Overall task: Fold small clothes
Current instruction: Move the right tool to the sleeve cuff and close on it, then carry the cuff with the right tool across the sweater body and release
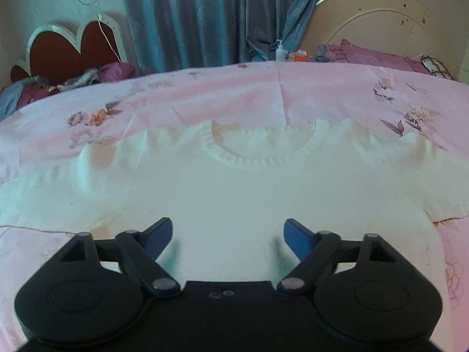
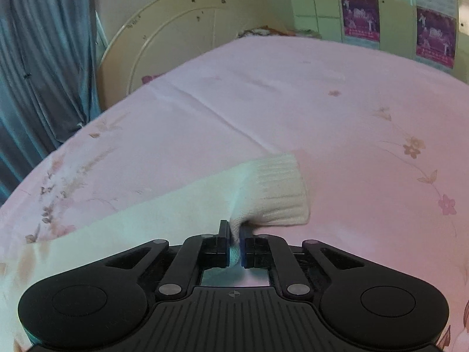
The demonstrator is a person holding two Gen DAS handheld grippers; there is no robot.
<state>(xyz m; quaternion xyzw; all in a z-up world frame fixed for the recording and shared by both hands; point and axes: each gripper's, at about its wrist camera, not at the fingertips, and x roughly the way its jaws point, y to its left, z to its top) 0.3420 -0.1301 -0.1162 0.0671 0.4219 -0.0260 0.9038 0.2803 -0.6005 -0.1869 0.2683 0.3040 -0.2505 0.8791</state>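
**Right gripper pinches the sleeve, left one spread over the sweater**

My right gripper [image 2: 234, 245] has its jaws pressed together on the sleeve [image 2: 263, 187] of the white sweater [image 1: 234, 193]. A tuck of the knit is bunched between the pads, just short of the ribbed cuff [image 2: 281, 187]. The cuff lies just past my fingertips, a little to the right, flat on the pink sheet [image 2: 322, 102]. The rest of the sleeve runs off to the left and toward me as a pale band on the sheet.

My left gripper [image 1: 228, 234] is spread, its two blue fingertips [image 1: 297, 234] well apart with nothing between them. It hangs over the near part of the sweater's body; whether the tips touch the knit I cannot tell.

The sweater lies spread flat on the bed, front up. Its ribbed collar [image 1: 258, 152] points away from me, near the middle of the left view, and the shoulders spread to the left and right of it. The fabric covers most of the near half of the sheet in that view.

Past the far edge of the bed hangs a blue curtain [image 1: 205, 14]. A red heart-shaped board [image 1: 73, 47] leans at the far left, and a round cream headboard [image 1: 381, 20] stands at the far right. A small white bottle [image 1: 280, 50] stands by the curtain. Posters [image 2: 360, 17] hang on the far right wall in the right view.
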